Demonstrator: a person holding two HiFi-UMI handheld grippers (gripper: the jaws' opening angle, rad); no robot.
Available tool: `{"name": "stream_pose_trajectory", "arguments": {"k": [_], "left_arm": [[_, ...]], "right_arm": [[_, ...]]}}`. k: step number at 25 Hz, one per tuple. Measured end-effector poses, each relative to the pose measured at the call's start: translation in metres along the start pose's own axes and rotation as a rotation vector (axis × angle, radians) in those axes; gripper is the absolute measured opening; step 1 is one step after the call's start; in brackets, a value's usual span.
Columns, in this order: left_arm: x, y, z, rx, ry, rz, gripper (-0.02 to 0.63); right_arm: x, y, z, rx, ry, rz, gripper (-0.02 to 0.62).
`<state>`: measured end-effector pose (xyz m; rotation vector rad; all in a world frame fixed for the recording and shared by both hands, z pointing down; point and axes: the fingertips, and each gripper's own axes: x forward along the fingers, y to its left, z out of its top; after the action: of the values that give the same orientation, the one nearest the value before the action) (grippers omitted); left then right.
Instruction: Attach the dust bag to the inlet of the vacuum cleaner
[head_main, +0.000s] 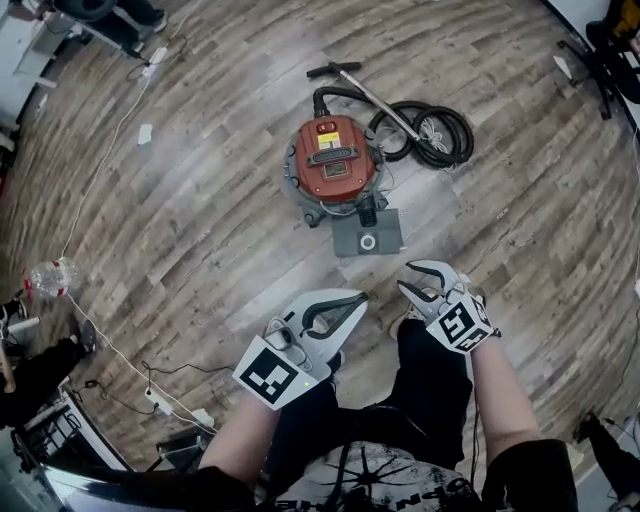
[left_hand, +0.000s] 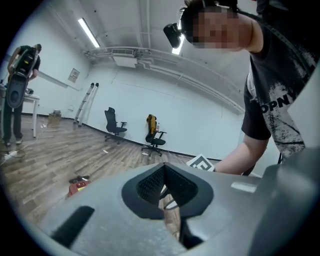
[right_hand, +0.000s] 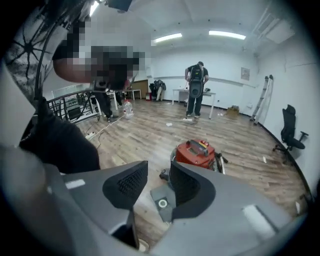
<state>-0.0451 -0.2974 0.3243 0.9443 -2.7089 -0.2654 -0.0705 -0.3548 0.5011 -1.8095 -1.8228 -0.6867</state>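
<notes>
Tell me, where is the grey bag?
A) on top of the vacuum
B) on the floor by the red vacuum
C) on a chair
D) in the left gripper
B: the bag lies flat on the floor, right beside the vacuum.

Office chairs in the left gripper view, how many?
2. A black office chair stands by the far wall, right of the ladder; a second chair, with something yellow on its back, stands just right of it. Others may be out of frame.
</notes>
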Motion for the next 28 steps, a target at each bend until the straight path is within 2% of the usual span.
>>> {"name": "stream_pose_trajectory", "arguments": {"k": [3, 4, 9, 13, 16, 19, 22, 28], "left_arm": [[0.029, 0.028, -0.072, 0.064, 0.076, -0.053, 0.002], [0.039, 0.038, -0.097, 0.071, 0.098, -0.065, 0.002], [0.092, 0.090, -0.211, 0.028, 0.128, -0.086, 0.002], [0.121, 0.119, -0.273, 0.102, 0.140, -0.115, 0.002], [0.131, 0.126, -0.310, 0.130, 0.177, -0.132, 0.002], [0.135, 0.129, -0.337, 0.138, 0.205, -0.137, 0.002], [0.136, 0.129, -0.358, 0.130, 0.249, -0.136, 0.002], [0.134, 0.118, -0.368, 0.108, 0.275, -0.139, 0.002]], "right_arm": [[0.076, -0.001, -0.081, 0.005, 0.075, 0.056, 0.206], [0.100, -0.001, -0.110, 0.013, 0.100, 0.065, 0.209], [0.215, 0.006, -0.263, -0.007, 0.271, 0.106, 0.235], [0.289, -0.001, -0.372, -0.046, 0.410, 0.105, 0.239], [0.324, 0.003, -0.434, -0.133, 0.508, 0.120, 0.244], [0.351, -0.002, -0.472, -0.195, 0.564, 0.099, 0.245], [0.366, -0.004, -0.490, -0.233, 0.598, 0.082, 0.244], [0.375, 0.000, -0.513, -0.308, 0.685, 0.049, 0.210]]}}
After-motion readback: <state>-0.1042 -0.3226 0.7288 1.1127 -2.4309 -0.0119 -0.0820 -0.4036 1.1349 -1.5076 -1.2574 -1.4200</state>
